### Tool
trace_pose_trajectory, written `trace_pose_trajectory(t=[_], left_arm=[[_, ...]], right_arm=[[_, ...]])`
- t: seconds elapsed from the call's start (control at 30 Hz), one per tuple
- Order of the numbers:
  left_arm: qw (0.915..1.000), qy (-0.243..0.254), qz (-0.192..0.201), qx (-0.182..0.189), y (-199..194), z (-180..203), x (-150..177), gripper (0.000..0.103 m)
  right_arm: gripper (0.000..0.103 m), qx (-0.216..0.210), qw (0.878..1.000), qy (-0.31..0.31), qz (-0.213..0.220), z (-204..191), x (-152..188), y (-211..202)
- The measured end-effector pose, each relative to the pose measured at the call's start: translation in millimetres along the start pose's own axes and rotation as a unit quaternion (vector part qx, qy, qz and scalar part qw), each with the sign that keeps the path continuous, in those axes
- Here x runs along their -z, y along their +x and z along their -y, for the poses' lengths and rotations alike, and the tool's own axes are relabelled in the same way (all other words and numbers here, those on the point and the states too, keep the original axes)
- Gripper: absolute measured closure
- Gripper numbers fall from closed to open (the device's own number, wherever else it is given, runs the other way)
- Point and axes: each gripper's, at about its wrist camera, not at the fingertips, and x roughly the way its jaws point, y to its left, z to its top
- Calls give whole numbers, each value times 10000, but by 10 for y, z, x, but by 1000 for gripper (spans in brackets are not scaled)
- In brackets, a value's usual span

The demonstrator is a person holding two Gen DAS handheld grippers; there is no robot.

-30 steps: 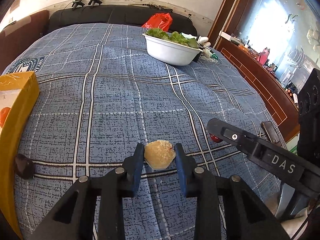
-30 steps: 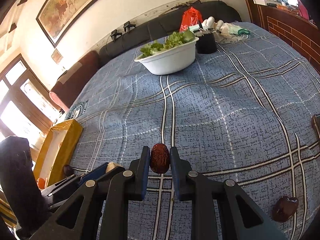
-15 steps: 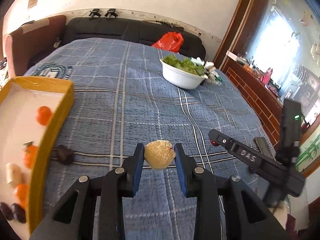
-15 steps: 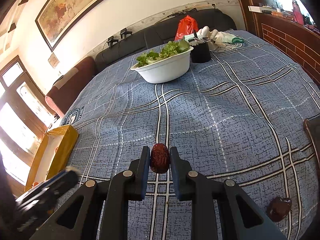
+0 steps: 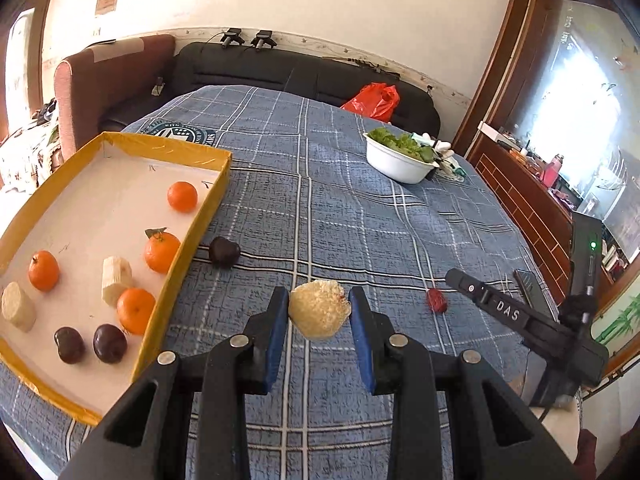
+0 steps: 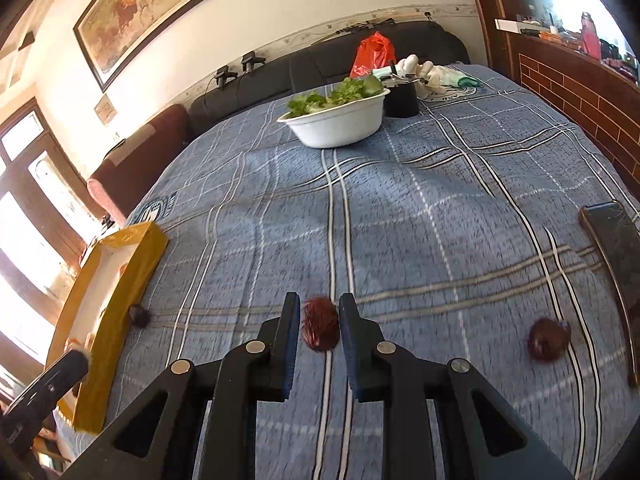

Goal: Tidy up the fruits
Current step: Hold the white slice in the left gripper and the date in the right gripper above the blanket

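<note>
While both grippers are hanging over the blue plaid cloth (image 5: 320,208), each is clamping 1 fruit. L gripper (image 5: 319,312) is pinching a pale rough-cut fruit chunk (image 5: 319,315) btwn its blue pads, just right of the yellow tray (image 5: 176,276). R gripper (image 6: 319,326) is squeezing a dark red date (image 6: 319,328), blurred in R wrist view.

Tray is holding 4 oranges (image 5: 161,251), 2 pale chunks (image 5: 115,279) and 2 dark plums (image 5: 109,343). Another dark plum (image 5: 224,252) is sitting on the cloth just outside the tray wall. 1 more dark fruit (image 6: 547,338) is lying well right of the R gripper, near a phone (image 6: 614,236).

Further back, a white bowl (image 6: 340,122) of greens is sitting near the far edge, w/ a black cup (image 6: 401,100) beside it. A red bag (image 6: 372,53) is resting on the black sofa (image 6: 320,68) behind.
</note>
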Motion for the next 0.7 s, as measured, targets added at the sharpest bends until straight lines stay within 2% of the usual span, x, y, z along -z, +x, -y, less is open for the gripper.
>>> trace_pose_trajectory(t=[0.37, 0.6, 0.7], left_arm=[[9993, 252, 224, 163, -331, 228, 158, 73], [9994, 139, 269, 186, -465, 132, 235, 73], [9995, 63, 253, 204, -470, 85, 260, 73]], right_arm=[[81, -87, 9998, -144, 57, -207, 339, -402], [81, -190, 9997, 145, -43, -11, 428, -487], [73, -235, 9986, 450, -150, 177, 438, -494]])
